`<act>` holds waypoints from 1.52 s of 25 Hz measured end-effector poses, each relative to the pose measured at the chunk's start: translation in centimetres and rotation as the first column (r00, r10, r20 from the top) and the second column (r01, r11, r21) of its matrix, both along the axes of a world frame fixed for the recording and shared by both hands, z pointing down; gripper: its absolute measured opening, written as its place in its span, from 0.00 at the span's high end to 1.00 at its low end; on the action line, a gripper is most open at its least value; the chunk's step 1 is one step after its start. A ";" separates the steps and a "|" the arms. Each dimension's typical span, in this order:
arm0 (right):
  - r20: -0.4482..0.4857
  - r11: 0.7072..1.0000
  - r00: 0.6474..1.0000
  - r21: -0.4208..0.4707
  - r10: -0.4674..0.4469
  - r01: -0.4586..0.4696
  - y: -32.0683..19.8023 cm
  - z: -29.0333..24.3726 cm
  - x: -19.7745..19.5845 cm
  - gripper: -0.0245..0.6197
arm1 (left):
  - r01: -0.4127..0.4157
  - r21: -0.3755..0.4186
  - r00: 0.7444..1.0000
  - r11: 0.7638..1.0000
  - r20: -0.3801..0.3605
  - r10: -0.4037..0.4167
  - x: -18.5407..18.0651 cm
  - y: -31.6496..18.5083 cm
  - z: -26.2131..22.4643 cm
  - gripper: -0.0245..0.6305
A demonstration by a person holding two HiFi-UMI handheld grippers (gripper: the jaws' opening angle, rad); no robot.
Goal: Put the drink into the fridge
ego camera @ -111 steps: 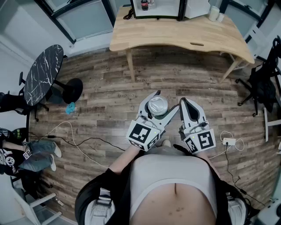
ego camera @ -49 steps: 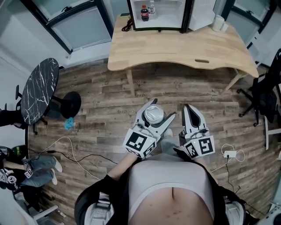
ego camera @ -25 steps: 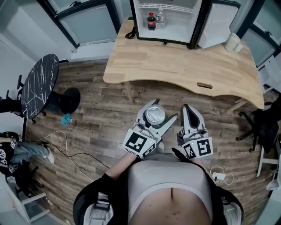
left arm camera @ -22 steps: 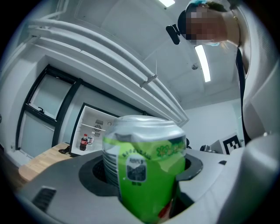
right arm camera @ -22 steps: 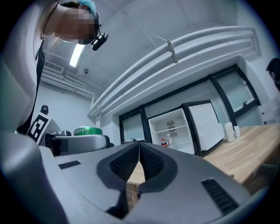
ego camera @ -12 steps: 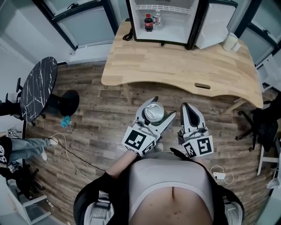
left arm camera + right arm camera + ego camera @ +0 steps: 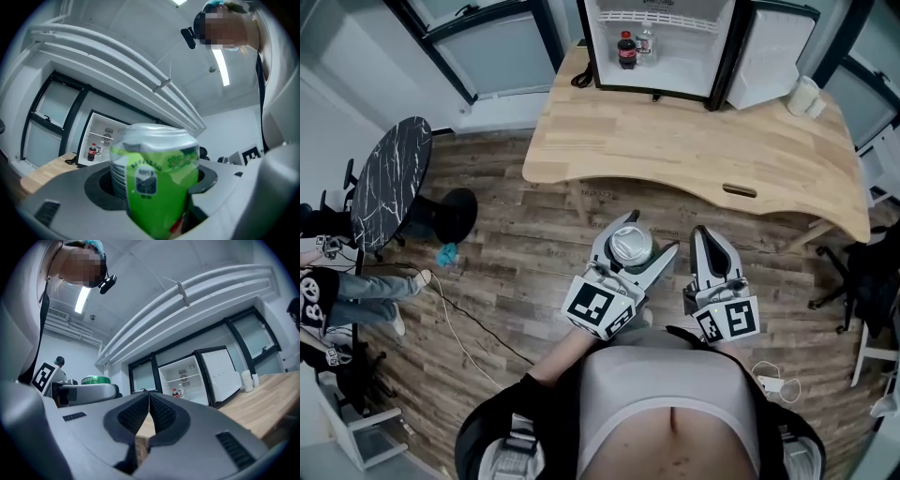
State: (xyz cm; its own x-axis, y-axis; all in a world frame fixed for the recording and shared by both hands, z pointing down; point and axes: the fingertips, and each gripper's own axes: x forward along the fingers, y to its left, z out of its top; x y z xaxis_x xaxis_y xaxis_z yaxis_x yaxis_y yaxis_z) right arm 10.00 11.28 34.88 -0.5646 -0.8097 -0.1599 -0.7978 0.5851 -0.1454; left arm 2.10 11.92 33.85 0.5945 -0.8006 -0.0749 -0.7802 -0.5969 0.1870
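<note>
My left gripper [image 7: 631,246] is shut on a green drink can [image 7: 154,178] with a silver top [image 7: 631,244], held upright in front of the person's body over the wooden floor. Beside it my right gripper [image 7: 705,246] is shut with nothing between its jaws. The can also shows at the left of the right gripper view [image 7: 95,379]. A small fridge [image 7: 661,56] stands open at the back of the light wooden desk [image 7: 694,141], its door [image 7: 773,56] swung to the right. Two bottles [image 7: 635,47] stand inside it at the left.
A round black marble table [image 7: 389,178] stands at the left. A blue cloth [image 7: 447,254] and cables [image 7: 455,323] lie on the floor. A seated person's leg [image 7: 366,286] shows at the far left. A white cup [image 7: 806,94] sits on the desk's right end, with a black chair [image 7: 867,272] at the right.
The view has moved a little toward the desk and fridge. Both grippers keep their pose in front of the body, the can still held. The seated person's legs at the left have shifted.
</note>
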 end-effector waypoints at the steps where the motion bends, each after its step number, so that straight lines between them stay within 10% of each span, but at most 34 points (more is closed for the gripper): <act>1: -0.003 1.000 1.000 0.004 -0.001 0.001 -0.2 0.1 0.0 0.92 | 0.001 0.002 1.000 1.000 -0.004 -0.001 0.0 -0.2 0.1 0.43; 38: -0.010 0.989 0.990 0.022 0.144 -0.144 -27.1 -0.9 -0.8 0.92 | -0.140 0.018 0.990 0.990 0.020 0.140 -1.3 -28.1 -0.1 0.43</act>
State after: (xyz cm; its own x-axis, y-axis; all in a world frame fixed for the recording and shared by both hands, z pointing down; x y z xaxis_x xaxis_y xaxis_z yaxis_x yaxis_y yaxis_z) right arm 9.23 -15.80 33.99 -0.4443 -0.8792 -0.1721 -0.8755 0.4669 -0.1248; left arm 0.83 -16.19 33.79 0.7021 -0.7078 -0.0779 -0.6918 -0.7039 0.1607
